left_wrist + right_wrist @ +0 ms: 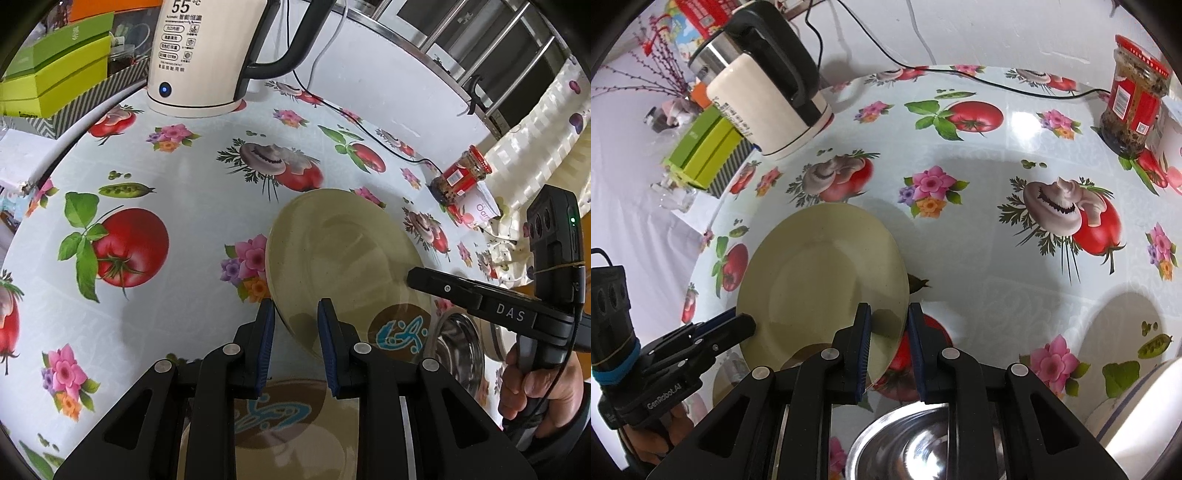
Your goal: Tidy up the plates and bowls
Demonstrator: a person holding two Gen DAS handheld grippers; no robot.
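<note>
A cream plate [343, 251] [820, 280] is tilted above the table, its rim between the jaws of both grippers. My left gripper [295, 314] straddles its left edge, jaws open with a gap around the rim. My right gripper [888, 317] straddles its right edge, jaws also open. Below lies a brown plate with a blue motif [399, 332]. A steel bowl [916, 439] [458, 350] sits on the table under my right gripper. Whether either pad touches the plate is hard to tell.
A white kettle [207, 55] [764, 99] stands at the back with its black cable [960, 70]. Green boxes [55, 74] lie left of it. A red-lidded jar [1134, 92] [461, 173] stands at the right. A white bowl edge [1141, 402] shows at lower right.
</note>
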